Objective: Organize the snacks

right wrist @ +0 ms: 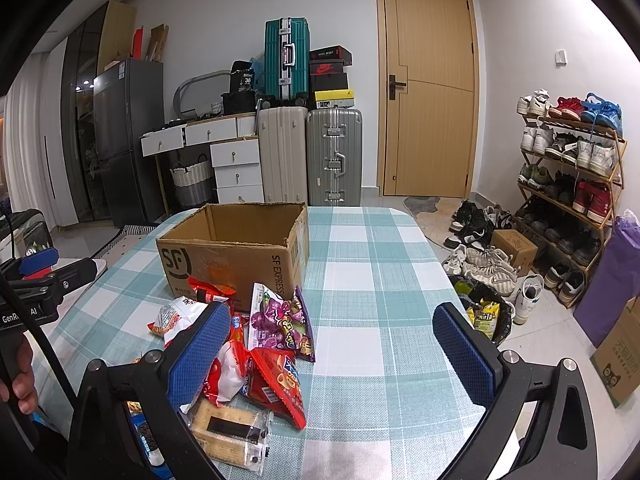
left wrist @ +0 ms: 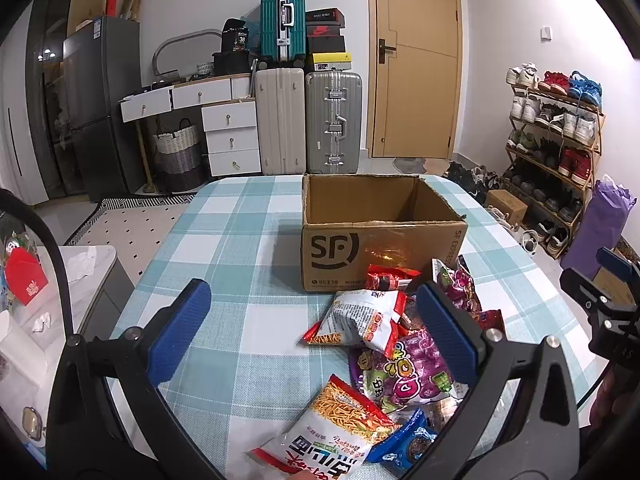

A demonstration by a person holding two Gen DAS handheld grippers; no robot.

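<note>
on table (right wrist: 392, 280): open cardboard box (left wrist: 380, 248), snacks (left wrist: 384, 344) beside

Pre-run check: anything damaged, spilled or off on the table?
Nothing spilled. The snack packets lie in a loose overlapping pile before the SF cardboard box, as expected pre-sorting. The box's top edges look torn and ragged, flaps gone. Both grippers hover open, holding nothing.

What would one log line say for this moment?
left tool: open, empty | right tool: open, empty | snacks: piled before cardboard box | box: looks empty

Snack packets (right wrist: 276, 320) beside seemingly empty box (right wrist: 236, 256)
</note>
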